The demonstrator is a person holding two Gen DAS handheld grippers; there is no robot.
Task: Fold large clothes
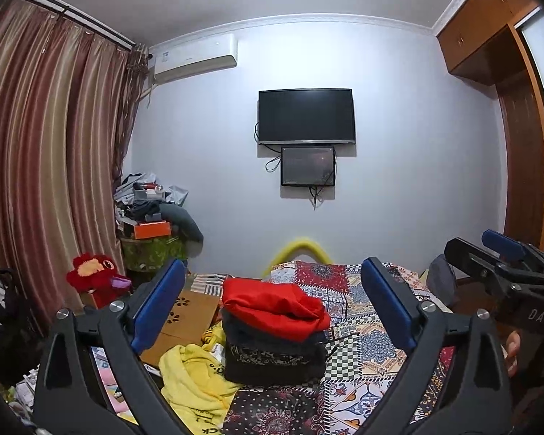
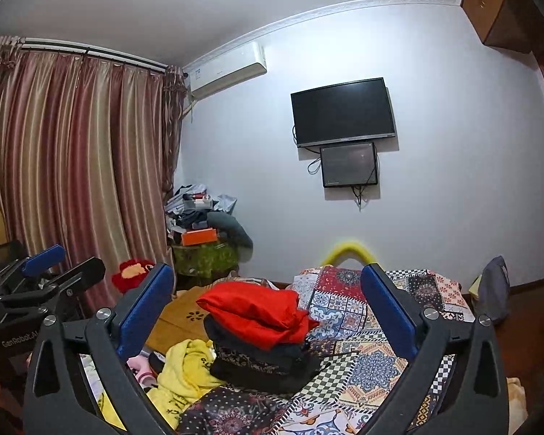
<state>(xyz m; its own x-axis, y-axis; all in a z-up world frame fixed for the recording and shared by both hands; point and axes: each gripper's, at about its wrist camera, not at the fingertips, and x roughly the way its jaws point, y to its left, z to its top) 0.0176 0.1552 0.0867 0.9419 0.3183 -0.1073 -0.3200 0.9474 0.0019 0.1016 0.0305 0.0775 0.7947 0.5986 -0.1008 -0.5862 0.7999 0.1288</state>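
The left gripper [image 1: 273,299] and right gripper [image 2: 268,301] are standing spread wide, pinching nothing. At twelve o'clock a red garment [image 1: 273,306] is lying folded atop a dark stack [image 1: 273,357] on the bed [image 1: 373,344]. At eight o'clock a yellow garment [image 1: 194,380] is lying crumpled, likely next.

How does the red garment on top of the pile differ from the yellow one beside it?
The red garment lies folded on top of the stack of dark clothes; the yellow garment lies crumpled on the bed to the left of the stack's foot. The red garment looks plain; the yellow garment bears black lettering. Both lie loose, with no jaws on them.
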